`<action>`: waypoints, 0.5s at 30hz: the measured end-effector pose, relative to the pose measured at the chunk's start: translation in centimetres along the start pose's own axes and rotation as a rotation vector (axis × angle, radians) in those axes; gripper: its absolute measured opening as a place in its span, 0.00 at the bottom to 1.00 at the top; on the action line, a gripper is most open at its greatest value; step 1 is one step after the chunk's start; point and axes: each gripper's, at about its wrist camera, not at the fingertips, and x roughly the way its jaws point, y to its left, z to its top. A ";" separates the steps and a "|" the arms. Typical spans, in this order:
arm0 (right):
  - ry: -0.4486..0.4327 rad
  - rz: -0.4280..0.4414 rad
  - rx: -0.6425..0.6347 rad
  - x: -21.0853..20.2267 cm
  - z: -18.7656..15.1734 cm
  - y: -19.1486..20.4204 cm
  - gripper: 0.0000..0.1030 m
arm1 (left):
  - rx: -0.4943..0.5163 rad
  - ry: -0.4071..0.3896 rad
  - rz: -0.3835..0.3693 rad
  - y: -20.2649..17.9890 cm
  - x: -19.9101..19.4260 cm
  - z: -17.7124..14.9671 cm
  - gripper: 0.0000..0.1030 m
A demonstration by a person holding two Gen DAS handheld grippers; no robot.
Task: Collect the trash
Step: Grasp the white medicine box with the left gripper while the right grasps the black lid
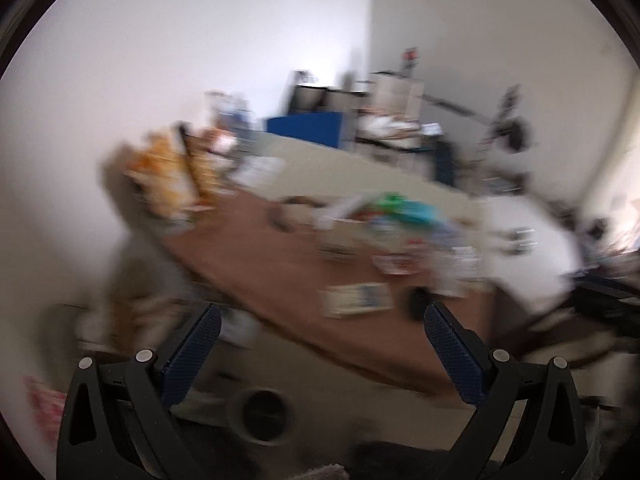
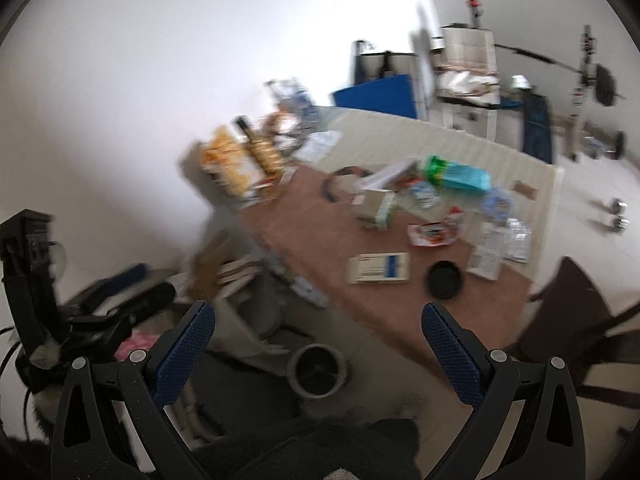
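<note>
Both views motion-blurred. Brown worktop (image 2: 320, 240) against the wall, trash strewn over it: flat white-blue box (image 2: 378, 268), red wrapper (image 2: 434, 234), black round lid (image 2: 445, 280). Grey bin (image 2: 318, 372) on the floor below. Left gripper (image 1: 322, 326) and right gripper (image 2: 318, 324): fingers spread, holding nothing.

Cluttered table mid-frame, bin on the floor below it.

On the table (image 2: 320, 240), a flat box (image 2: 378, 268) lies left of a round lid (image 2: 445, 280); wrappers (image 2: 434, 234) and packets sit above them. Snack bags (image 2: 236, 160) stand at the table's upper-left end. A round bin (image 2: 318, 370) sits lower centre.
</note>
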 end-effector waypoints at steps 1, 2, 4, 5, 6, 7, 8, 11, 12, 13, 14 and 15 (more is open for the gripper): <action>0.009 -0.036 0.013 0.7 0.0 -0.5 1.00 | 0.008 0.010 0.047 -0.3 1.3 -0.2 1.00; 0.025 -0.068 0.025 1.7 0.1 -1.2 1.00 | 0.013 0.033 0.082 -0.8 3.3 -0.5 1.00; 0.060 -0.116 0.056 4.3 0.2 -3.0 1.00 | -0.002 0.086 0.095 -1.1 6.5 -1.0 1.00; 0.089 -0.140 0.074 6.0 0.1 -4.1 1.00 | -0.017 0.128 0.104 -1.6 8.5 -1.4 1.00; 0.125 -0.163 0.095 8.1 0.1 -5.5 1.00 | -0.035 0.188 0.097 -2.1 10.9 -1.8 1.00; 0.166 -0.190 0.124 10.5 0.0 -7.1 1.00 | -0.054 0.242 0.082 -2.6 13.1 -2.1 1.00; 0.189 -0.204 0.137 11.9 -0.1 -8.2 1.00 | -0.068 0.282 0.080 -2.8 14.9 -2.4 1.00; 0.271 -0.277 0.183 18.8 -0.3 -12.6 1.00 | -0.119 0.411 0.090 -3.4 21.3 -3.2 1.00; 0.289 -0.298 0.188 20.7 -0.1 -13.7 1.00 | -0.141 0.454 0.107 -3.4 23.4 -3.4 1.00; 0.321 -0.325 0.200 23.5 0.1 -15.2 1.00 | -0.163 0.486 0.117 -3.3 24.8 -3.6 1.00; 0.341 -0.331 0.208 25.2 0.1 -16.1 1.00 | -0.198 0.534 0.122 -3.6 27.0 -3.9 1.00; 0.379 -0.336 0.219 28.1 0.3 -17.5 1.00 | -0.223 0.563 0.122 -3.3 28.3 -3.9 1.00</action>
